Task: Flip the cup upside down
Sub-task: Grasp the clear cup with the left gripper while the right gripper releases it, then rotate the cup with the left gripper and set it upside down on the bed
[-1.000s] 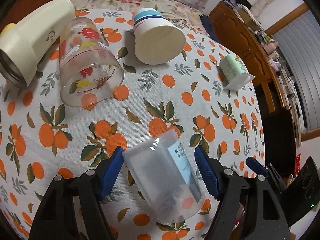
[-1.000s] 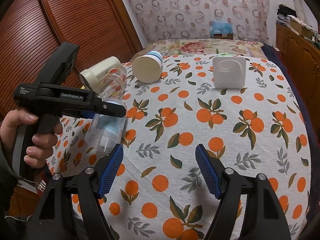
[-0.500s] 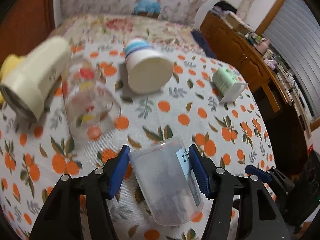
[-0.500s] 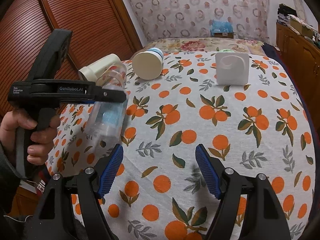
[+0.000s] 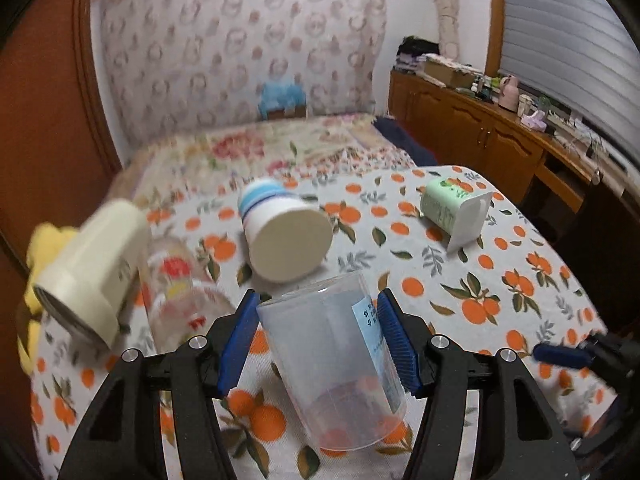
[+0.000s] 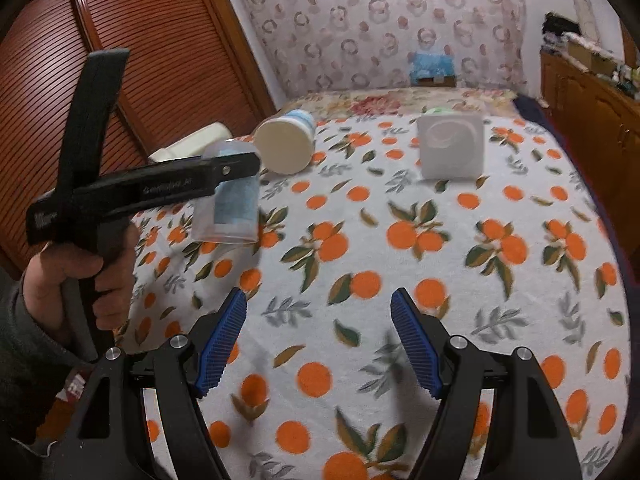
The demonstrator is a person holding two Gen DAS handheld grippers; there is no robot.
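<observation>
My left gripper [image 5: 318, 340] is shut on a clear plastic cup [image 5: 332, 364] with a white label. The cup is held off the orange-print tablecloth, its open mouth pointing down toward the cloth and its closed base up. In the right wrist view the same cup [image 6: 230, 208] hangs upright-inverted in the left gripper [image 6: 236, 170], held by a hand at the left. My right gripper [image 6: 316, 340] is open and empty, low over the near part of the table [image 6: 400, 240].
Lying on their sides on the table: a white cup with blue stripes [image 5: 280, 236], a printed glass [image 5: 180, 300], a cream flask [image 5: 92, 268] and a green square-rimmed cup [image 5: 456, 212]. A wooden cabinet [image 5: 500, 144] stands to the right, a louvred door [image 6: 120, 80] to the left.
My left gripper closed on the clear cup, lifted it off the cloth and tipped it from lying on its side to mouth-down. The right gripper stayed open and nearly still.
</observation>
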